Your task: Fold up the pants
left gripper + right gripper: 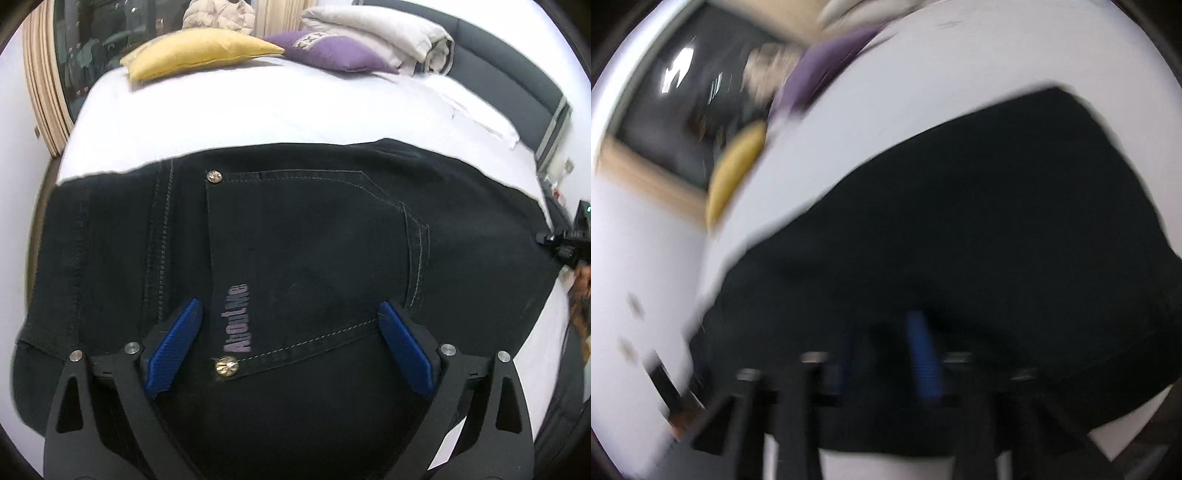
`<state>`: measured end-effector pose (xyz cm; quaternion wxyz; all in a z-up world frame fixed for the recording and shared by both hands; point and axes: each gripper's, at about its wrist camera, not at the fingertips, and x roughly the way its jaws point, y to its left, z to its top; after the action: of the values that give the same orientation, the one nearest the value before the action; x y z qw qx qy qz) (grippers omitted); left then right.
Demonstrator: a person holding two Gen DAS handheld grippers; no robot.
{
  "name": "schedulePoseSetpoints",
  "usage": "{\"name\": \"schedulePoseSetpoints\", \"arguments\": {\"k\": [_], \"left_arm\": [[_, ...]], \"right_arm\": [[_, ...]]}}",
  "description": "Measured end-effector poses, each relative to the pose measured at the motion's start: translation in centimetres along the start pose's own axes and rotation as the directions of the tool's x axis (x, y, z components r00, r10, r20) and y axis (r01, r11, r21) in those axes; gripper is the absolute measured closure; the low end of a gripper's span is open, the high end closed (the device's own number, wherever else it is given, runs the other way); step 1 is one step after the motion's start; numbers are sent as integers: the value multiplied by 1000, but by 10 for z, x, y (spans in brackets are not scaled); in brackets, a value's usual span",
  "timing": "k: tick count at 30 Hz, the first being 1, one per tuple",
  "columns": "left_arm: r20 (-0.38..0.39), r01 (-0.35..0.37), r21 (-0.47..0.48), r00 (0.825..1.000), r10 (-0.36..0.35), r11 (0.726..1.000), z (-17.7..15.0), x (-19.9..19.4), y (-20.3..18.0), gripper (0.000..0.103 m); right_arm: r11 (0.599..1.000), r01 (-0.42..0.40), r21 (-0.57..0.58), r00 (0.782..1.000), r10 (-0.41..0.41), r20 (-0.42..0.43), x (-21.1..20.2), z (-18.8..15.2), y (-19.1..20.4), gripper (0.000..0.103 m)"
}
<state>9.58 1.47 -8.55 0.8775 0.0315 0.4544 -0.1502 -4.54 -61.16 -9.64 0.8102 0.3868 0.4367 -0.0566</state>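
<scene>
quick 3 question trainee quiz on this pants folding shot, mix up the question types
1. True or false: the left gripper is open above the black pants.
2. Which pillow lies nearer the bed's left edge in the left wrist view? A yellow pillow B purple pillow
3. Fill in: the purple print beside the back pocket reads "About ___".

Key: 1 true; 2 A; 3 Me. The right gripper is too blurred to judge.
</scene>
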Motion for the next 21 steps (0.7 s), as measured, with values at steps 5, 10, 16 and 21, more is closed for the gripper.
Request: {"name": "schedulePoseSetpoints", "arguments": {"k": [5, 10, 16, 21], "left_arm": [[81, -10, -64, 997, 15, 998, 0, -37, 13, 5], [168, 22, -147, 986, 3, 989, 37, -55, 30, 5], [113, 17, -165, 994, 2, 986, 90, -4, 47, 5], [80, -72, -119, 993, 82, 990, 66, 29, 64, 7]], "right_arm": [[992, 128, 21, 985, -129, 117, -49, 10, -3, 70], [967, -241, -88, 967, 247, 67, -29, -13, 58, 40], [962, -272, -6, 961, 272, -51, 78, -33, 85, 44], [969, -213, 126, 976, 204, 79, 63, 2, 41, 99]]}}
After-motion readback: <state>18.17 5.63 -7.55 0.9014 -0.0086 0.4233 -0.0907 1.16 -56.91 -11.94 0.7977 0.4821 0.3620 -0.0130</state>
